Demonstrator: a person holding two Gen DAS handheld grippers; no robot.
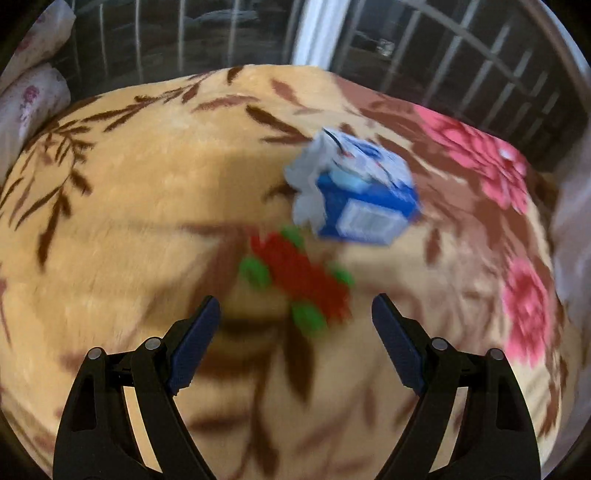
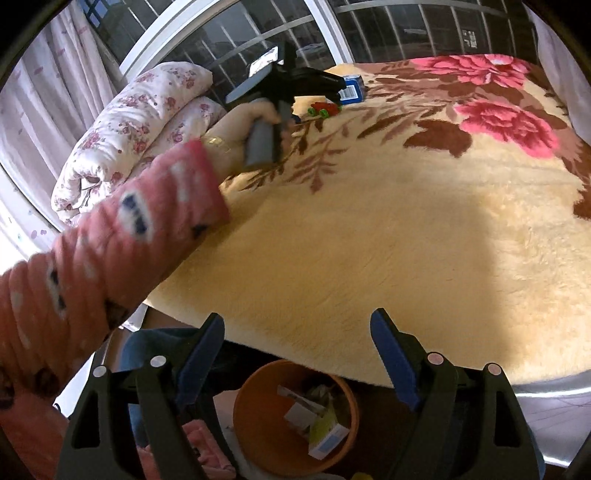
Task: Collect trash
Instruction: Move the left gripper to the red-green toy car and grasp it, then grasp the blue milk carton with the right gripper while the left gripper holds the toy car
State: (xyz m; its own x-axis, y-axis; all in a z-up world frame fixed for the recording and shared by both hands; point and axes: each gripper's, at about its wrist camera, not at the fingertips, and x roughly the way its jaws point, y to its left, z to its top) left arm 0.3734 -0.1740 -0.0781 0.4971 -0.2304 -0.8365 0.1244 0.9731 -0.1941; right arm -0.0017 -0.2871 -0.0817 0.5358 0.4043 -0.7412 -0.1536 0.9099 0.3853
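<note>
A blue and white carton [image 1: 354, 192] lies on the flowered blanket [image 1: 129, 221], blurred by motion. A red toy with green wheels [image 1: 299, 277] lies just in front of it. My left gripper [image 1: 295, 321] is open and empty, hovering just short of the toy. In the right wrist view the left gripper [image 2: 332, 92] reaches over the far part of the bed beside the toy [image 2: 323, 109] and carton [image 2: 352, 88]. My right gripper [image 2: 297, 339] is open and empty above an orange bin [image 2: 255, 413] that holds small boxes and scraps.
The bed's near edge [image 2: 332, 369] overhangs the bin. Folded floral quilts [image 2: 140, 122] are stacked at the bed's left end. Barred windows [image 2: 406, 29] run behind the bed. A pink-sleeved arm [image 2: 110, 251] crosses the left of the right wrist view.
</note>
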